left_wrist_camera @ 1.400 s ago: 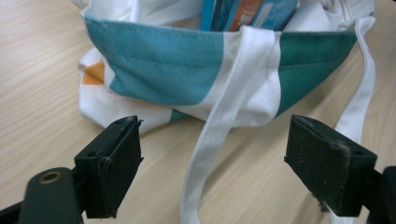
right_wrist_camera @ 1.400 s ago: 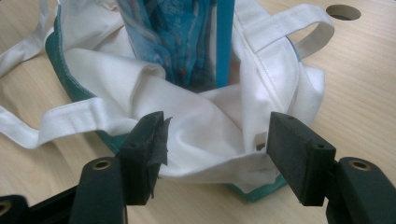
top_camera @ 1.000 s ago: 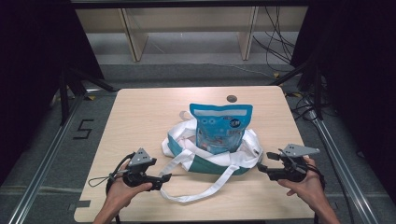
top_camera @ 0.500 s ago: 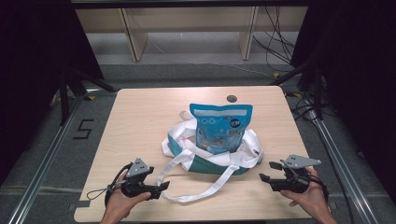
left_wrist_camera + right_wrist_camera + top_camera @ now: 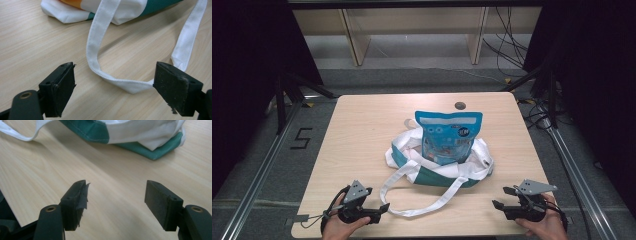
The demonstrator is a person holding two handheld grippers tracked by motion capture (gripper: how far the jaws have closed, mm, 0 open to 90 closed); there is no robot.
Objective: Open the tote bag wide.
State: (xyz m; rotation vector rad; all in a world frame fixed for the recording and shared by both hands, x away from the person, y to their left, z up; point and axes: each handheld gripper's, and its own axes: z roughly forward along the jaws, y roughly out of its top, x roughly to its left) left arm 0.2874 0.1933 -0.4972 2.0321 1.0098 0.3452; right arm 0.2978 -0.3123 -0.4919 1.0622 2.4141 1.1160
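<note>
Left tongs (image 5: 384,207) held low at the table's near-left corner, jaws spread wide and empty; white strap (image 5: 100,50) looping on the wood between and just beyond them, its fold lying close against the right-hand jaw, contact unclear. Right tongs (image 5: 498,197) held at the near-right corner, likewise wide open, nothing gripped, bare wood between the jaws; frayed tape hanging from one pad. A hand (image 5: 339,227) behind the left tongs, a hand (image 5: 544,225) behind the right. Farther in, near the table's (image 5: 362,130) middle, a white and teal cloth bag (image 5: 437,167), slumped and open; blue printed pouch (image 5: 448,135) standing upright inside it. Small dark round spot (image 5: 460,105) near the far edge.
</note>
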